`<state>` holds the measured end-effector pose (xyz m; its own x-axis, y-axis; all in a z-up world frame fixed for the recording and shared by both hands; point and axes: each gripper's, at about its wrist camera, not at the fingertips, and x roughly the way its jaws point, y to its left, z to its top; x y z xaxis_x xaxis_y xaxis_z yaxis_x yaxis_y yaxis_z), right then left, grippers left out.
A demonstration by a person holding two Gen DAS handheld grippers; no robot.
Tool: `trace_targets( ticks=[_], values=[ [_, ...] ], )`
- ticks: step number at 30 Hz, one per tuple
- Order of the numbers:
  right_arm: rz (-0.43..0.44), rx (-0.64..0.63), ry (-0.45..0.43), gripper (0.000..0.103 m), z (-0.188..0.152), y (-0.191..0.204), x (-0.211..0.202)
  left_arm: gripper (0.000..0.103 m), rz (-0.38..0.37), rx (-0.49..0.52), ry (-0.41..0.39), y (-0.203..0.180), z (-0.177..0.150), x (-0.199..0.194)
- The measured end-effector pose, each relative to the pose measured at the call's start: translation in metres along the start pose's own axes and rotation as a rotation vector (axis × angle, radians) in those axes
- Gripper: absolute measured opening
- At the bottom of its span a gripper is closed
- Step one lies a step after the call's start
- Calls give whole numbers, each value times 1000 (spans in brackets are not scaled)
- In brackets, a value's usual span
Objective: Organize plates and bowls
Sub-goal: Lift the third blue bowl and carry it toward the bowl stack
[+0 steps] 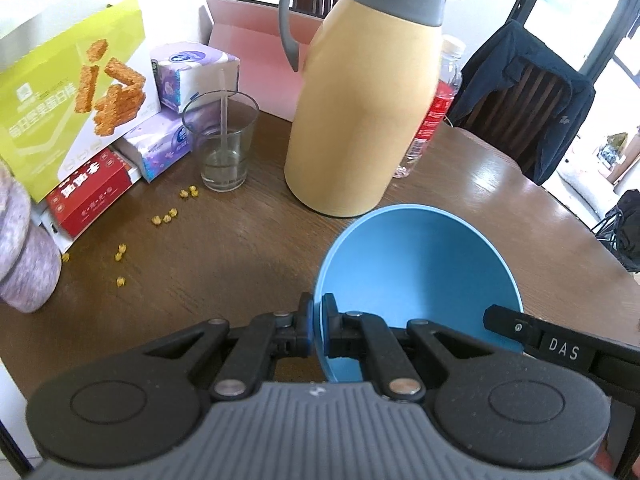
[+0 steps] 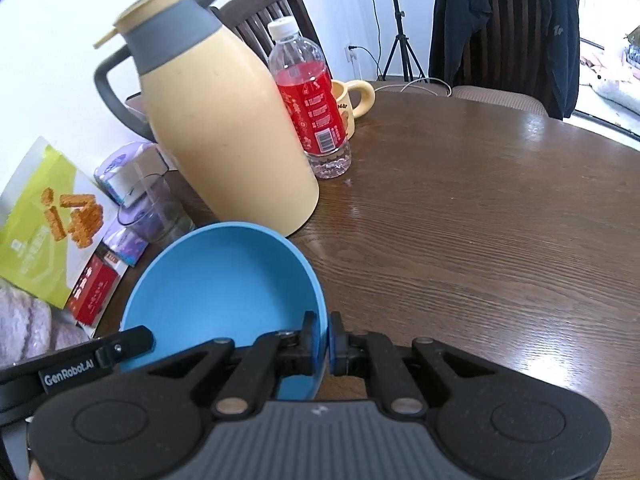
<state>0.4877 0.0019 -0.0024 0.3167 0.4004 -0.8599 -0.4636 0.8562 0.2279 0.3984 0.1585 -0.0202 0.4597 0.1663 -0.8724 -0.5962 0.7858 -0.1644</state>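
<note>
Left gripper [image 1: 318, 326] jaws clamped on the blue bowl [image 1: 416, 276] at its left rim wall, one pad inside, one outside. Right gripper [image 2: 323, 338] jaws pinch the opposite rim of the same bowl, which sits between both. Wooden table [image 2: 480, 220] below. Beyond the jaws: yellow thermos jug [image 1: 352, 120], glass [image 1: 222, 144], red-label bottle [image 2: 312, 104], mug [image 2: 356, 100] farthest.

Both wrist views look down, sharing the blue bowl [image 1: 420, 272].
</note>
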Motion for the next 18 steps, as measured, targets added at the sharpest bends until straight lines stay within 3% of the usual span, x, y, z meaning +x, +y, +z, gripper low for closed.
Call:
trace_targets(
  ticks=[18],
  values=[
    [34, -90, -33, 5, -41, 4, -66, 5, 20, -58, -72, -2, -56, -69]
  ],
)
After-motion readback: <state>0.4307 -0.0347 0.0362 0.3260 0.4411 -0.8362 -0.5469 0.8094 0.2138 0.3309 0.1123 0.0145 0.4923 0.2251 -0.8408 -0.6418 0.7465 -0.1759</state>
